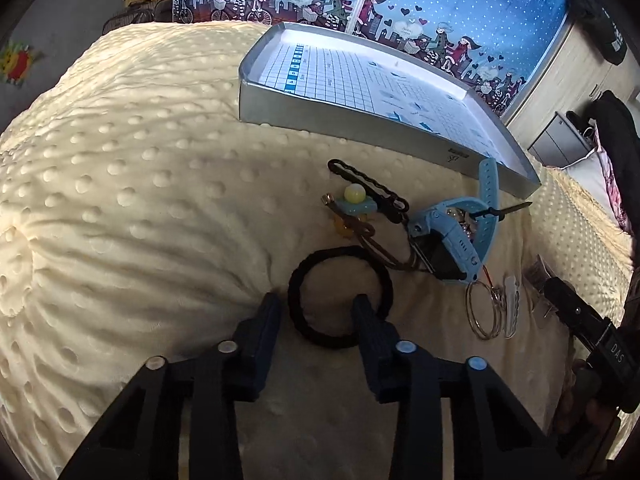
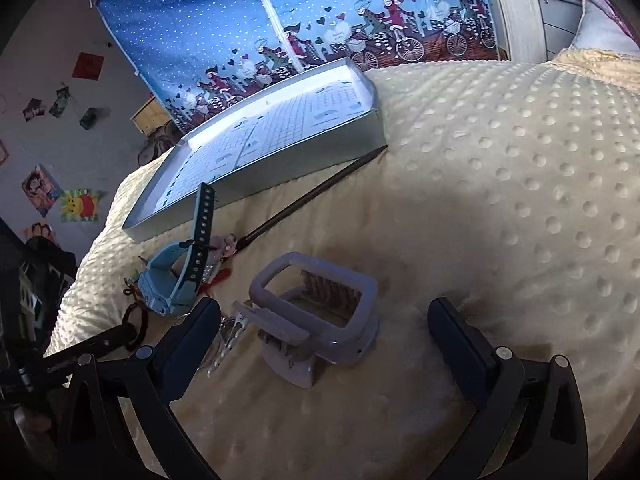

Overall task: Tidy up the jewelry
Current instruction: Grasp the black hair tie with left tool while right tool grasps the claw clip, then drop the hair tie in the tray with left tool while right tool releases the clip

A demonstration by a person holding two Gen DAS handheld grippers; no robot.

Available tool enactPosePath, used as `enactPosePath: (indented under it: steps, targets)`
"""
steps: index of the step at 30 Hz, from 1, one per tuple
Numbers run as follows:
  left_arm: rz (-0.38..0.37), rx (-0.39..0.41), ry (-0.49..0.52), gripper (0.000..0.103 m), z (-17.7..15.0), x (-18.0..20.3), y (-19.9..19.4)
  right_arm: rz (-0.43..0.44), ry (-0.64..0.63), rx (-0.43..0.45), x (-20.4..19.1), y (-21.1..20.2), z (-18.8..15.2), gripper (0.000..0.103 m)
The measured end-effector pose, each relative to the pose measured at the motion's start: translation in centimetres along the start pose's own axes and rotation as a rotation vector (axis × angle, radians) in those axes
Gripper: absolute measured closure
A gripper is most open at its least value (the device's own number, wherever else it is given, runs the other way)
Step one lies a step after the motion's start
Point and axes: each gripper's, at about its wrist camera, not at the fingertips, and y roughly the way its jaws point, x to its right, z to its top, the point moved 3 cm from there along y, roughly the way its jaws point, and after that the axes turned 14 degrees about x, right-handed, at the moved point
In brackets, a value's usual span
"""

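left gripper – fingers parted astride black hair tie | right gripper – wide around, seemingly, lilac clip

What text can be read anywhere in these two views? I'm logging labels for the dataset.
"DAS": white letters on the black body of the right gripper, at the right edge of the left wrist view.
Gridded paper lining the shallow box: printed, too small to read.
Small mark on the box's front wall: blurred, unreadable.
Wall posters: no legible words.
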Motion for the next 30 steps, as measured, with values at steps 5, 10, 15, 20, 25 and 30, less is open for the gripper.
enactPosePath:
  steps: [5,10,15,20,25,30]
  targets:
    - [0.041,0.021,-0.037,0.094,-0.4,-0.8,-0.2,0.035,0.046,-0.006,0.5,0.0,-0.2,0.021]
    - [0.029,0.032,-0.030,0.097,-0.5,-0.6,-0.3,0.062,0.075,-0.002,1.1,-0.6,-0.7,0.038]
    - [-0.033,0.042,0.022,0.097,-0.6,0.7,-0.7,0.072,0.076,0.001,1.1,-1.0,-1.2,0.051]
    - [-0.070,0.072,0.092,0.097,-0.6,2.4,-1.5,0.097,0.048,0.009,0.8,-1.2,-1.3,0.059]
    - [-0.101,0.117,0.120,0.097,-0.3,3.5,-2.9,0.129,0.037,0.017,0.5,-1.3,-1.3,0.061]
    - [-0.132,0.124,0.128,0.098,-0.8,4.4,-4.8,0.172,0.018,0.048,-0.3,-1.9,-1.0,0.061]
